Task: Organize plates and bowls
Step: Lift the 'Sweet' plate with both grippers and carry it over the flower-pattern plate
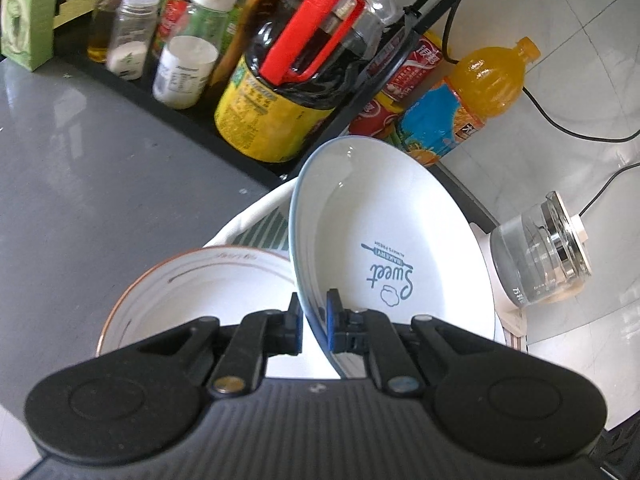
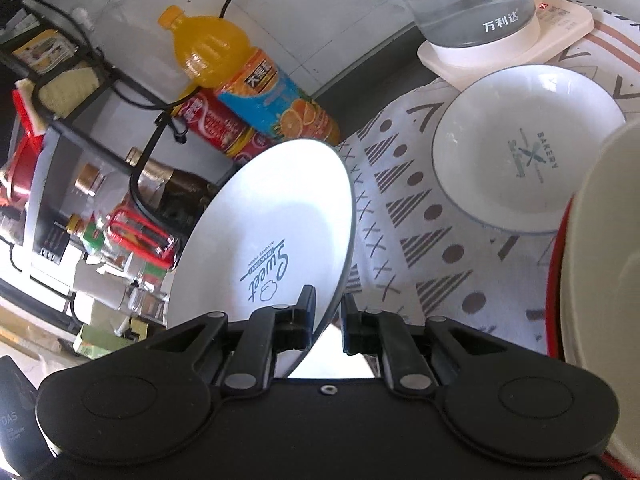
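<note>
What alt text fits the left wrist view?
The left gripper is shut on the rim of a tilted white "Sweet Bakery" plate, above a brown-rimmed bowl. Behind stand sauce bottles, an orange drink bottle and a glass kettle.

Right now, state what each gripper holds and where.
Left gripper: "Sweet" plate, by its rim. Right gripper: another "Sweet" plate, also by its rim.

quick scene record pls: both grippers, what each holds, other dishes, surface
left gripper: shut on rim of left plate, which is tilted, with a "Sweet" print
right gripper: shut on rim of right plate, tilted, same print
under left plate: brown-rimmed bowl
other dishes: small bowl, upright on patterned cloth
behind: glass kettle, juice bottle
</note>
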Motion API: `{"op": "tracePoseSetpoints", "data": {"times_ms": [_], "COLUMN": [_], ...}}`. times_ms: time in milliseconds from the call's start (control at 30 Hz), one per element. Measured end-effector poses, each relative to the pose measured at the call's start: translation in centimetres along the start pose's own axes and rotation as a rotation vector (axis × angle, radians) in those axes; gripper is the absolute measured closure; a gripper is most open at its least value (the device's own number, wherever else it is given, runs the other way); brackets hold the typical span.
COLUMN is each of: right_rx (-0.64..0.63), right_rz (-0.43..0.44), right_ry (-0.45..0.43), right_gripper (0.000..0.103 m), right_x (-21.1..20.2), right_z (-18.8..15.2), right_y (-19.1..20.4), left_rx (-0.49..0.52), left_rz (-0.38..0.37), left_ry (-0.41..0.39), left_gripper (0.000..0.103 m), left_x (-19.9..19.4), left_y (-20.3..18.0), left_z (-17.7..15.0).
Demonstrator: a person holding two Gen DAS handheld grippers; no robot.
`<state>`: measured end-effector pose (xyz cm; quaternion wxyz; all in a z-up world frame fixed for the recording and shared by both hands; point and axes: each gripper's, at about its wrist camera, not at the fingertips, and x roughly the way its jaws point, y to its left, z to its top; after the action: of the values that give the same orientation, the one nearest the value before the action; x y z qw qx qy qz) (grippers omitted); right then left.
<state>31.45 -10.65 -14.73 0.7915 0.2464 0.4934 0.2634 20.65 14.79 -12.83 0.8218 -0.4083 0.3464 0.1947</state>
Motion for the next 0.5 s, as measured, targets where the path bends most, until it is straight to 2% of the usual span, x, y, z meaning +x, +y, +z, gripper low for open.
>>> {"op": "tracePoseSetpoints", "data": {"times_ms": [500], "right_rx": [-0.033], "right_rz": [-0.003], "right_ry": [0.043], "right_gripper": [0.091], "right_x": [-2.0], "right_z": [-3.3], "right_y": [-0.9], "left_rx": [-0.043], "left_rz": [0.019], "left_ry": [0.003], "left_gripper": [0.095], "left_x": [-2.9], "left_y": [2.6], "left_z": [-3.7]}}
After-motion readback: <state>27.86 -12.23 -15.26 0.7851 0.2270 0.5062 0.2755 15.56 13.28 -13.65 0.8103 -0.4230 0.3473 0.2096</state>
